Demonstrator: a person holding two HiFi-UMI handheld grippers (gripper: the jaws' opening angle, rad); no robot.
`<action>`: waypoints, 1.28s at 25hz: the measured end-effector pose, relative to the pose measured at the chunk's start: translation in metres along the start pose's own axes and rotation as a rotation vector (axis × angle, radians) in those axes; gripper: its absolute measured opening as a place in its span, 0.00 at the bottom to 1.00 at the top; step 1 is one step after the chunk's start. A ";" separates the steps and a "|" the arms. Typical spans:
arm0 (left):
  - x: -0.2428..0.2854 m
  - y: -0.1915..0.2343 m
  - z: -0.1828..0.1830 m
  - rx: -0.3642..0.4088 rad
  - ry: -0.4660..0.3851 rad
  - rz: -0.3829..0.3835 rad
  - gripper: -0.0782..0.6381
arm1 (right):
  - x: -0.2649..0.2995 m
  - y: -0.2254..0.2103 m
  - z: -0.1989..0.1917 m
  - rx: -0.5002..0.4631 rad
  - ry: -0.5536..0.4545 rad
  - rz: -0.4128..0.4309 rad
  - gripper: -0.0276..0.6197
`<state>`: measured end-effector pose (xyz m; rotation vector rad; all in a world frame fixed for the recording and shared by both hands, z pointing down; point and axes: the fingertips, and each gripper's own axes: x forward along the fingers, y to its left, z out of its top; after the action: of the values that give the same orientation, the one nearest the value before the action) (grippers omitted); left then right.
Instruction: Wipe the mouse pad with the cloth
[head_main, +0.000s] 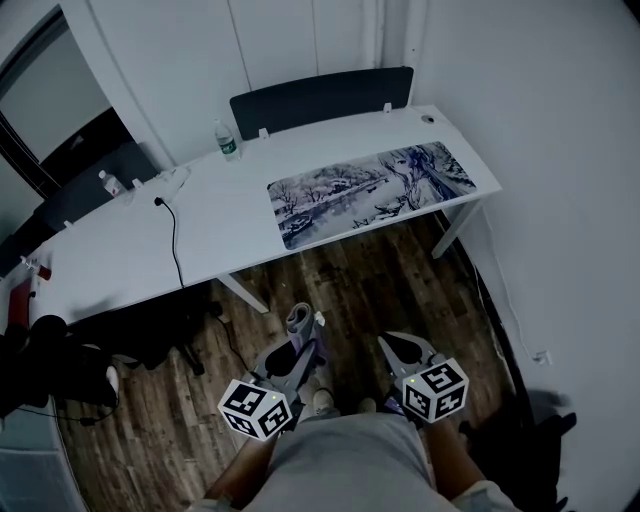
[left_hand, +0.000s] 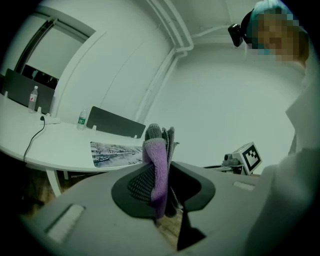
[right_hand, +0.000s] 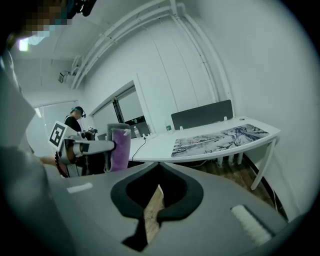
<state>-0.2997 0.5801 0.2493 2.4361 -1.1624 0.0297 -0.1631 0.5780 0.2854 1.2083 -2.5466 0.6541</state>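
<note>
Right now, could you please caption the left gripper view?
Left gripper holds a purple cloth, facing the mouse pad on the desk.

The cloth (left_hand: 159, 165) is fluffy, napped fabric; the mouse pad (head_main: 375, 190) looks matt and printed; the desk (head_main: 120, 260) top is smooth white; the floor (head_main: 340, 290) is dark wood planks, faintly glossy

- cloth (left_hand: 156, 165): lower end buried between the closed jaws of the left gripper (left_hand: 159, 175); full shape not visible.
- mouse pad (left_hand: 112, 152): right portion hidden behind the cloth in the left gripper view; printed scene too small to make out in detail.
- bottle (head_main: 228, 141), second bottle (head_main: 111, 183): labels unreadable.
- desk (head_main: 120, 260): left end lost in the head view's dark border.
- cable (head_main: 176, 240): lower end passes out of sight over the desk edge.
- dark heap (head_main: 45, 365) on the floor: unidentifiable.
</note>
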 end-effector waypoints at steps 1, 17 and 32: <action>0.000 0.005 0.002 -0.001 0.002 -0.003 0.25 | 0.005 0.001 0.002 -0.002 0.000 0.000 0.05; 0.011 0.075 0.024 -0.015 0.027 -0.052 0.25 | 0.063 0.006 0.022 0.016 -0.002 -0.058 0.05; 0.139 0.148 0.060 -0.055 0.014 0.014 0.25 | 0.172 -0.099 0.085 -0.046 0.028 0.044 0.05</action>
<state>-0.3297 0.3729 0.2787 2.3764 -1.1593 0.0194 -0.1968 0.3660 0.3092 1.1242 -2.5572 0.6138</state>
